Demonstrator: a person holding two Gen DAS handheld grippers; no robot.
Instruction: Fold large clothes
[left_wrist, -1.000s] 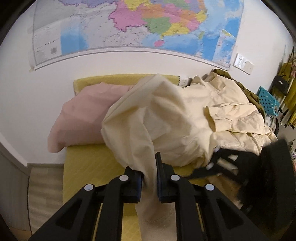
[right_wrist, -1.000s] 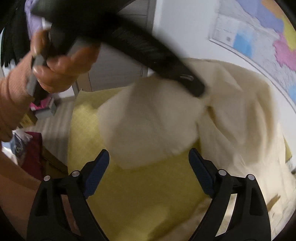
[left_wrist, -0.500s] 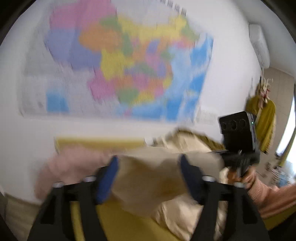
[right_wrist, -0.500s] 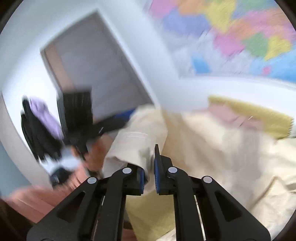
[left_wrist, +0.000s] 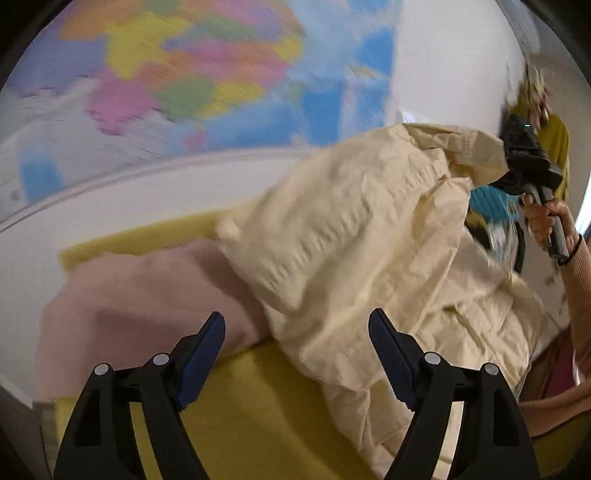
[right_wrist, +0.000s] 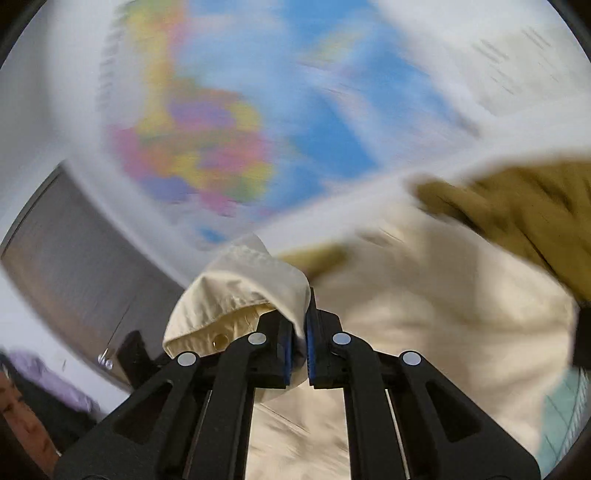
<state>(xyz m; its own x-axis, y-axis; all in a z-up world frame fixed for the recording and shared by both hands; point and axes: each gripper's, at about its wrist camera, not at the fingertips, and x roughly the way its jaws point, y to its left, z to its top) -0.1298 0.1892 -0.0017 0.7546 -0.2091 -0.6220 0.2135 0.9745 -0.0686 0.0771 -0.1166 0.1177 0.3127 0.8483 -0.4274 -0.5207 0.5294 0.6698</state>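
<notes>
The wall map (left_wrist: 177, 85) fills the top of both my views, blurred. Below it is the bed (left_wrist: 258, 417) with its yellow cover, and a pink pillow (left_wrist: 140, 295) lies at about nine o'clock in my left view.

The cream jacket (left_wrist: 354, 236) is the big thing I am folding. It is bunched and hanging in the air over the bed, running from the centre of my left view up to two o'clock, with its lower part heaped on the cover at about five o'clock. An olive lining or second garment (right_wrist: 517, 214) shows at three o'clock in my right view; I cannot tell which. As I judge it, no fold is laid yet: the jacket still has to be spread flat, the sleeves brought in and the body doubled over.

My right gripper (right_wrist: 306, 350) is clenched on a cuff or hem edge of the jacket, the cloth pinched between the pads and puffing out at eleven o'clock of them. In my left view that same gripper (left_wrist: 524, 162) is at two o'clock, lifting the cloth high.

My left gripper (left_wrist: 295, 354) is released, jaws wide, nothing between them. The jacket hangs just beyond its tips, from twelve to three o'clock, not touching them as far as I can see.
</notes>
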